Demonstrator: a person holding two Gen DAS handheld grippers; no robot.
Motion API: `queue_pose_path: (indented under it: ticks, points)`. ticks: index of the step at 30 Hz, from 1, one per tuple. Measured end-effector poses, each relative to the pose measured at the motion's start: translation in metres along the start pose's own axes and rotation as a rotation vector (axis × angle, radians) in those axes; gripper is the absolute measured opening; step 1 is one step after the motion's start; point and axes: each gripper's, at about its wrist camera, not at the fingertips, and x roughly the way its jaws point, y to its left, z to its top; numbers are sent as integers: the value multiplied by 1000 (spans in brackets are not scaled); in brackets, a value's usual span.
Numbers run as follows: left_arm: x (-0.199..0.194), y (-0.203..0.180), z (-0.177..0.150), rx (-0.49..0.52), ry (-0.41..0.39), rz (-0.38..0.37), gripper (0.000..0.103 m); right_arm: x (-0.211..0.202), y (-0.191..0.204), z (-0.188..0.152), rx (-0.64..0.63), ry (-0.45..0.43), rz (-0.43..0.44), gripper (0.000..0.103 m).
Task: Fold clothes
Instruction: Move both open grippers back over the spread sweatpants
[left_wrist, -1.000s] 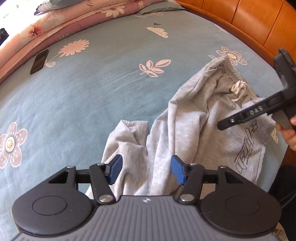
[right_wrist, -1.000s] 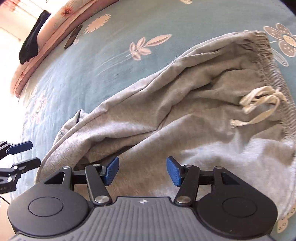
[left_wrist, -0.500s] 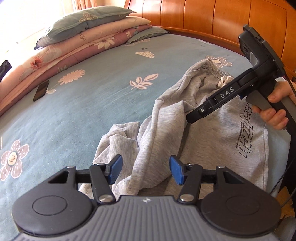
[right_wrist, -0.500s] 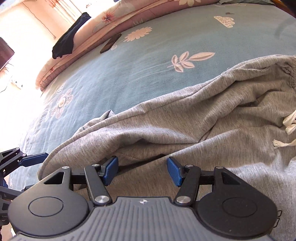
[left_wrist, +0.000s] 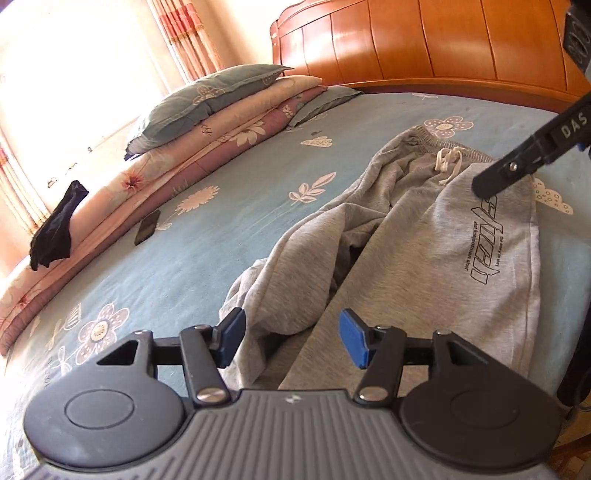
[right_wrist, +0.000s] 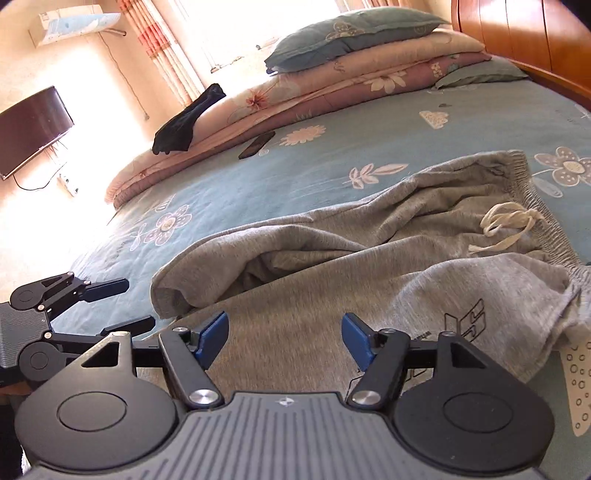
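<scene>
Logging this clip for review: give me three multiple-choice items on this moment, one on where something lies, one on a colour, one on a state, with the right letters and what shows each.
1. Where does the phone lie?
A. on the blue bedspread beside the folded quilts
B. on the grey sweatpants
C. on the top pillow

2. What colour is the drawstring of the grey sweatpants?
A. black
B. red
C. off-white

3. How does the left gripper stand?
A. shut on the waistband
B. open, pads clear of the cloth
C. shut on the phone

Answers:
1 A: the dark phone rests on the blue sheet by the quilt stack.
2 C: the knotted cord at the waistband is pale cream.
3 B: its blue pads stand apart with nothing pinched.
</scene>
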Motion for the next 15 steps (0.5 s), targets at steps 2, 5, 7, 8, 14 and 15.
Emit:
queue_pose_path:
  ticks: [2,5,7,8,14,15]
  points:
    - [-15,4,-6,-41,10,-6,56,-27,-5,1,36,-63,-30,72]
    - [-31,3,-14,-43,3,-10,57,-59,-28,4,107,-111,-47,72]
    - [-33,0,-16,-42,5,1,57,-75,-51,2,154,-139,-122,72]
    - [-33,-1,-17,-50,4,-7,57,-80,-69,-1,206,-143,-153,72]
    - [-3,-14,-12,-76,33,-115,57,-65,-178,-31,621,-113,-160,72]
    - [4,-17,-10,-70,34,-132,57,-58,-188,-35,657,-109,-154,72]
